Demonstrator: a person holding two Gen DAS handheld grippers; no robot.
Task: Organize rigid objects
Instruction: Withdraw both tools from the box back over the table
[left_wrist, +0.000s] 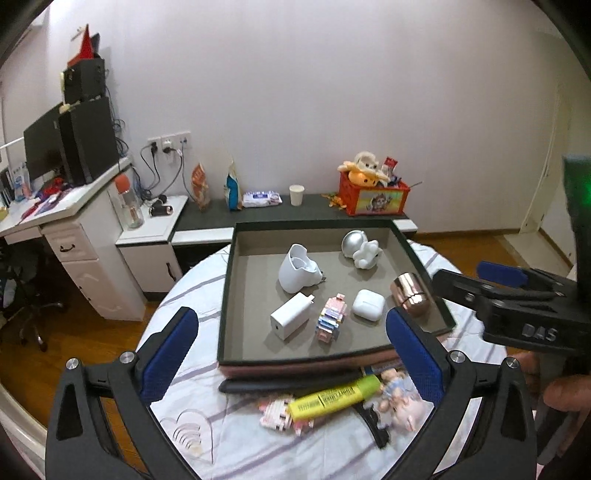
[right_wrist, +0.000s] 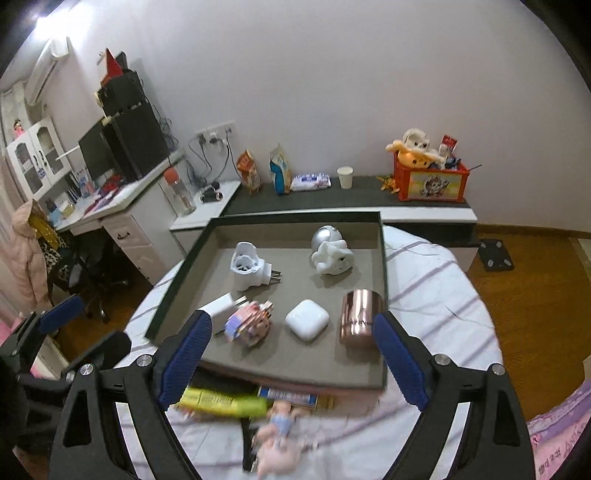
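Observation:
A shallow grey tray (left_wrist: 226, 288) (right_wrist: 176, 281) lies on the round table. It holds a white plug adapter (left_wrist: 297, 267), a silver and white figurine (left_wrist: 360, 247), a white charger (left_wrist: 290, 319), a pastel block figure (left_wrist: 330, 321), a white earbuds case (left_wrist: 367, 305) and a rose-gold cylinder (left_wrist: 410, 293) (right_wrist: 358, 319). In front of the tray lie a yellow highlighter (left_wrist: 332, 398), a pink block toy (left_wrist: 279, 413) and a small doll (left_wrist: 400, 400). My left gripper (left_wrist: 291, 315) hangs open above the tray's near edge, holding nothing. My right gripper (right_wrist: 291, 321) is open and empty too, beside the cylinder.
The table wears a white striped cloth (left_wrist: 192, 295). Behind it runs a low dark shelf (left_wrist: 314, 208) with a paper cup (left_wrist: 296, 194), snack bags and a red toy crate (left_wrist: 375, 197). A white desk (left_wrist: 62, 206) with a monitor stands left. Wood floor lies on the right.

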